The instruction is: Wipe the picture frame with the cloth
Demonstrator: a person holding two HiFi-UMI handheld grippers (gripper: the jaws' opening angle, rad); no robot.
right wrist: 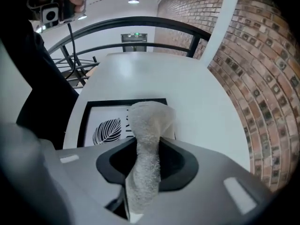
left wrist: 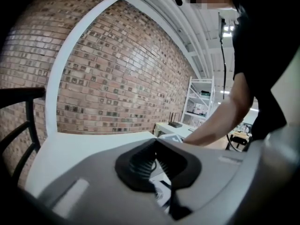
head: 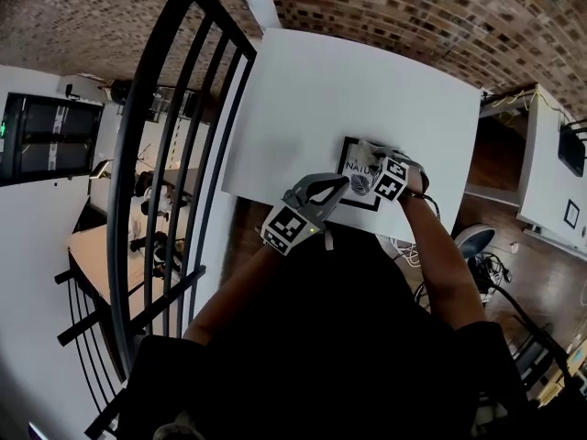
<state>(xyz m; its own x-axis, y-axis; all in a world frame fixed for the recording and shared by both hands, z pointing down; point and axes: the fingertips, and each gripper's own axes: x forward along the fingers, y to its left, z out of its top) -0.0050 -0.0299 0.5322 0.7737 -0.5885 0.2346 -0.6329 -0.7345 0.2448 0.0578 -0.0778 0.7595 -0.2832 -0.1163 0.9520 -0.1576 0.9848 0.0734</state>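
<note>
One smooth white table (head: 312, 90) carries one flat, rectangular picture frame (head: 359, 191) at centre, black-rimmed round a leaf print. At its left edge the left gripper (head: 337, 185) pinches its jaws narrowly on the frame. Just to the right, the right gripper (head: 381, 161) clamps one nubbly pale cloth (right wrist: 146, 139), its bunched end over the frame's right side.
</note>
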